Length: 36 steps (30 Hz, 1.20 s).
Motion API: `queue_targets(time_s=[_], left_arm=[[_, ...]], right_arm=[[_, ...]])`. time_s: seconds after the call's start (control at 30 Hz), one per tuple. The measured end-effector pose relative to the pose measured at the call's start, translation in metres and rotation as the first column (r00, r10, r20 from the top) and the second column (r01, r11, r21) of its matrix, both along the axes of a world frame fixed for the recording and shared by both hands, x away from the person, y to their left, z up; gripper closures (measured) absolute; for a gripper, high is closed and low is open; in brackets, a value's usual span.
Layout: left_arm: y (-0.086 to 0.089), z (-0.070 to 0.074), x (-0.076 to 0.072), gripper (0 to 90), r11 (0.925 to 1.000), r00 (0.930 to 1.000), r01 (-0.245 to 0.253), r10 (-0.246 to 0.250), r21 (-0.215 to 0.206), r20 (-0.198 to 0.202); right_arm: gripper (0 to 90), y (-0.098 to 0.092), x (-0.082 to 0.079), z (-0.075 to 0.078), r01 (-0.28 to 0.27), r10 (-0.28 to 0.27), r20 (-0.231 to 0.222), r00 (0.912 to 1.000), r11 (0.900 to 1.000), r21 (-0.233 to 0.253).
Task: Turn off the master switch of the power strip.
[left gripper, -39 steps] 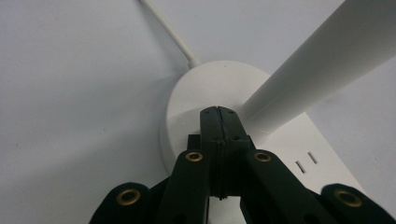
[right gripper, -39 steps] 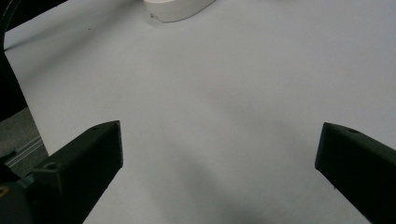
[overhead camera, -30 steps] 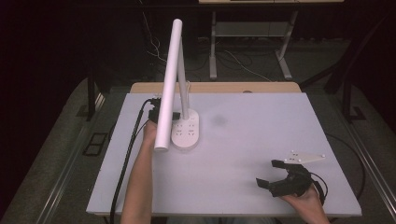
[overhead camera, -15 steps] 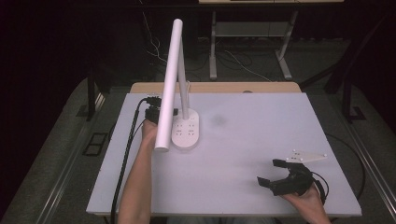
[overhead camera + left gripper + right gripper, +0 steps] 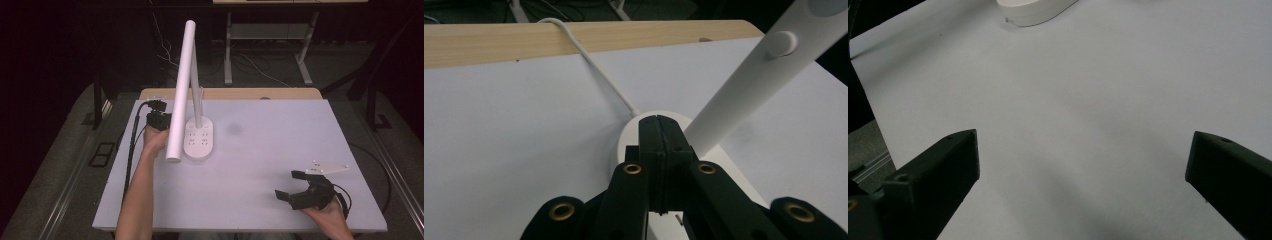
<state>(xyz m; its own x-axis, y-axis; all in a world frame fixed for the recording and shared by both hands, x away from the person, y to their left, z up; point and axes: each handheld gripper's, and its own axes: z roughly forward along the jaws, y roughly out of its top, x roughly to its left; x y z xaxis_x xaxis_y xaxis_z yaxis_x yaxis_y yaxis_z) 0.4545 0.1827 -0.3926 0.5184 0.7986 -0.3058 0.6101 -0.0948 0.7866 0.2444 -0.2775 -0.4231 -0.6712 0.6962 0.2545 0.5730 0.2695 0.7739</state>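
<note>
The white plastic desk lamp (image 5: 192,100), with its oval base (image 5: 199,140) carrying small buttons, its upright stem and its long tubular head tilted down toward the person, stands on the pale grey tabletop (image 5: 250,160) at the far left, near the light wooden strip (image 5: 235,93) along the back edge; a white power cord (image 5: 594,60) runs from the back of the base over that strip. The step in hand looks like working a control on the base, so it should go best with a light, straight-down touch of the closed tip, keeping clear of the stem so the lamp does not slide or tip. The left gripper (image 5: 659,131) has its 2 black jaws pressed together, holding nothing, the tip poised right over the back of the base beside the stem; whether it touches the base I cannot tell. The right gripper (image 5: 292,187) rests well apart at the near right of the table, its 2 jaws spread wide, holding and touching nothing.
</note>
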Motion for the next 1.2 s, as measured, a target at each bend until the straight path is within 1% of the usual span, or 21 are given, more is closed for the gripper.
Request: queue_targets(time_s=[0.03,0.07,0.1,0.23,0.3,0.37,0.4,0.63,0.8,0.83,0.9,1.0,1.07,1.13,1.17,1.2], left_arm=[[0.000,0.002,-0.002,90.0,1.0000,1.0000,0.000,0.000,-0.002,-0.001],[0.001,0.003,-0.002,90.0,0.9999,0.9999,0.016,-0.016,0.007,0.007],[0.001,0.004,-0.004,90.0,0.9998,0.9998,0.019,-0.019,0.010,0.007],[0.004,0.005,-0.010,89.9,0.9998,0.9997,0.019,-0.019,-0.005,0.012],[0.006,0.006,-0.013,89.9,0.9997,0.9996,0.023,-0.023,-0.002,0.015],[0.007,0.008,-0.016,89.9,0.9997,0.9995,0.021,-0.021,-0.010,0.026],[0.009,0.009,-0.018,89.9,0.9994,0.9991,0.030,-0.029,-0.017,0.030],[0.010,0.013,-0.035,89.8,0.9983,0.9971,0.050,-0.048,-0.031,0.059],[0.015,0.016,-0.046,88.6,0.9983,0.9968,0.043,-0.040,-0.039,0.069],[0.016,0.017,-0.048,85.5,0.9982,0.9964,0.049,-0.046,-0.034,0.071],[0.017,0.017,-0.051,82.2,0.9983,0.9963,0.051,-0.049,-0.029,0.070],[0.018,0.018,-0.058,74.2,0.9979,0.9970,0.046,-0.043,-0.046,0.065],[0.019,0.018,-0.062,66.7,0.9971,0.9967,0.055,-0.051,-0.053,0.063],[0.020,0.018,-0.066,55.3,0.9965,0.9962,0.065,-0.062,-0.052,0.062],[0.019,0.018,-0.070,50.3,0.9959,0.9959,0.068,-0.064,-0.061,0.064],[0.020,0.018,-0.073,47.4,0.9954,0.9945,0.076,-0.072,-0.058,0.076]], right_arm=[[0.2,0.000,0.000,0.000,0.000,0.000,0.000,1.0000,1.000,0.000],[0.2,0.000,0.000,0.000,-0.002,0.002,0.000,1.0000,1.000,-0.002],[0.2,0.000,0.000,0.000,-0.002,0.002,0.000,1.0000,1.000,-0.002],[0.2,0.001,0.000,0.000,-0.002,0.002,0.000,1.0000,1.000,-0.002],[0.2,0.001,0.000,0.000,-0.002,0.002,0.000,1.0000,1.000,-0.002],[0.2,0.001,0.000,0.000,-0.001,0.001,-0.001,1.0000,1.000,-0.001],[0.2,0.001,0.000,0.000,-0.001,0.001,-0.001,1.0000,1.000,-0.001],[0.2,0.002,0.000,0.000,-0.004,0.004,-0.001,1.0000,1.000,-0.001],[0.2,0.002,-0.001,0.001,-0.006,0.006,0.001,1.0000,1.000,0.001],[0.2,0.002,-0.001,0.001,-0.007,0.007,0.000,1.0000,1.000,0.002],[0.2,0.002,-0.001,0.001,-0.009,0.009,0.005,0.9999,1.000,0.000],[0.2,0.003,-0.001,0.000,-0.009,0.009,-0.005,0.9999,1.000,-0.002],[0.2,0.004,-0.001,0.000,-0.012,0.012,-0.001,0.9999,1.000,-0.005],[0.1,0.004,0.000,0.000,-0.015,0.015,-0.003,0.9999,1.000,-0.004],[0.2,0.005,0.000,0.000,-0.014,0.014,-0.003,0.9999,1.000,-0.003],[0.2,0.005,0.000,0.000,-0.013,0.013,-0.003,0.9999,1.000,-0.001]])
